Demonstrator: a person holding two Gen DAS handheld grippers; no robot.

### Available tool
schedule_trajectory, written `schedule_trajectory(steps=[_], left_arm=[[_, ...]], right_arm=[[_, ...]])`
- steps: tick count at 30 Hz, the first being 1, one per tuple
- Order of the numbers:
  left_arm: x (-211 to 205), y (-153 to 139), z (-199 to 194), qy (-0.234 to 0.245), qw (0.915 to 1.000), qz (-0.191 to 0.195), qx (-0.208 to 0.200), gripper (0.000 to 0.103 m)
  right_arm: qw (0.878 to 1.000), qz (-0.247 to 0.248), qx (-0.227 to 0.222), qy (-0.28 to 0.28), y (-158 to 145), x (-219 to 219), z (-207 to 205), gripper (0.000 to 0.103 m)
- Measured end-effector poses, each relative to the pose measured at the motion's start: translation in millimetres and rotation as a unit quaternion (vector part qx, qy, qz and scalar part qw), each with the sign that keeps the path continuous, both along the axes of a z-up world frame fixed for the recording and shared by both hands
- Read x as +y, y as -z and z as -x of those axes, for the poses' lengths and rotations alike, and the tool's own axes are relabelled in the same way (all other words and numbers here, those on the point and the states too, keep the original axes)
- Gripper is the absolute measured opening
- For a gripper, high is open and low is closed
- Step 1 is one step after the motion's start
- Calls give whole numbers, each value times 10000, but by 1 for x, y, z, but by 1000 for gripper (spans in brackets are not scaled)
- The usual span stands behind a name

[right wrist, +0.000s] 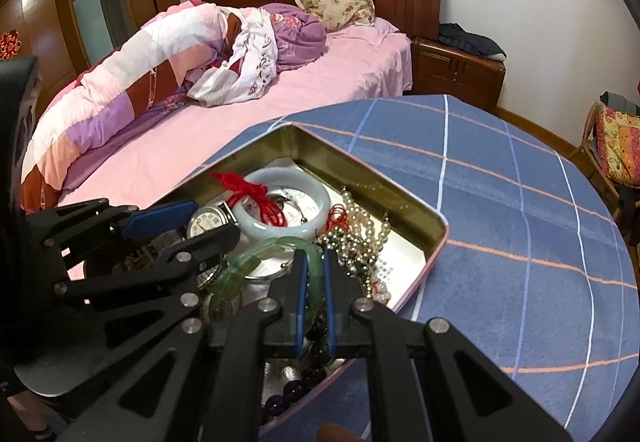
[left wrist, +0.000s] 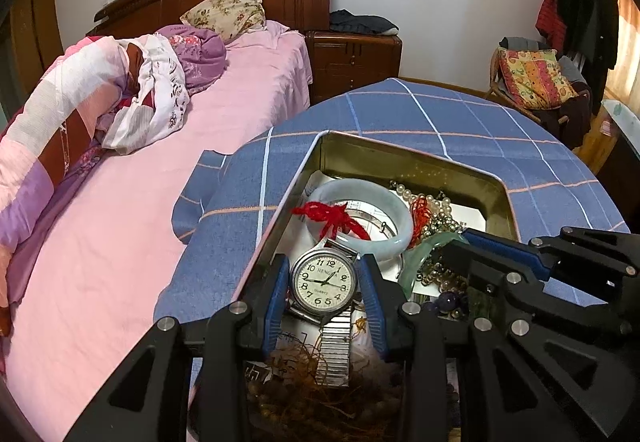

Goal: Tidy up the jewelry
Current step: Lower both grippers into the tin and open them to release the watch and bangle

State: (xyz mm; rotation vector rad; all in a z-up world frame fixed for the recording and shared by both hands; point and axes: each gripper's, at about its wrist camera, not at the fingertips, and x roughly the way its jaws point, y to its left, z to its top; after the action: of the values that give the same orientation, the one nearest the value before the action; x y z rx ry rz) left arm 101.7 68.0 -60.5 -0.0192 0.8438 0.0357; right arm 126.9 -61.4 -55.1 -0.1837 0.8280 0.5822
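Note:
A metal tin (left wrist: pixel 404 157) (right wrist: pixel 372 177) on the blue checked table holds jewelry. My left gripper (left wrist: pixel 324 282) is shut on a silver wristwatch (left wrist: pixel 323 282) with a metal band, just over the tin. My right gripper (right wrist: pixel 314 274) is shut on a green jade segment bracelet (right wrist: pixel 240 266), which also shows in the left wrist view (left wrist: pixel 424 254). A pale jade bangle (left wrist: pixel 376 209) (right wrist: pixel 280 197) tied with red cord (left wrist: pixel 332 215) lies in the tin beside pearl and bead strands (left wrist: pixel 428 209) (right wrist: pixel 360 230). The right gripper appears in the left wrist view (left wrist: pixel 460 242), the left gripper in the right wrist view (right wrist: pixel 212 222).
The round table with the blue checked cloth (right wrist: pixel 520 242) extends to the right. A bed with pink sheet (left wrist: pixel 140 201) lies to the left. A wooden nightstand (left wrist: pixel 356 57) and a chair with cushion (left wrist: pixel 536 77) stand beyond. Brown beads and tassels (left wrist: pixel 304 386) lie in the tin's near end.

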Motion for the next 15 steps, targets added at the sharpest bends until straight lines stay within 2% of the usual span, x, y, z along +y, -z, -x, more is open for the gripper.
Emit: schedule_trajectory(steps=[15], left_arm=[[-2, 0, 1, -14, 10000, -15, 18, 37]], right_arm=[[9999, -56, 139, -31, 5, -2, -1, 11]])
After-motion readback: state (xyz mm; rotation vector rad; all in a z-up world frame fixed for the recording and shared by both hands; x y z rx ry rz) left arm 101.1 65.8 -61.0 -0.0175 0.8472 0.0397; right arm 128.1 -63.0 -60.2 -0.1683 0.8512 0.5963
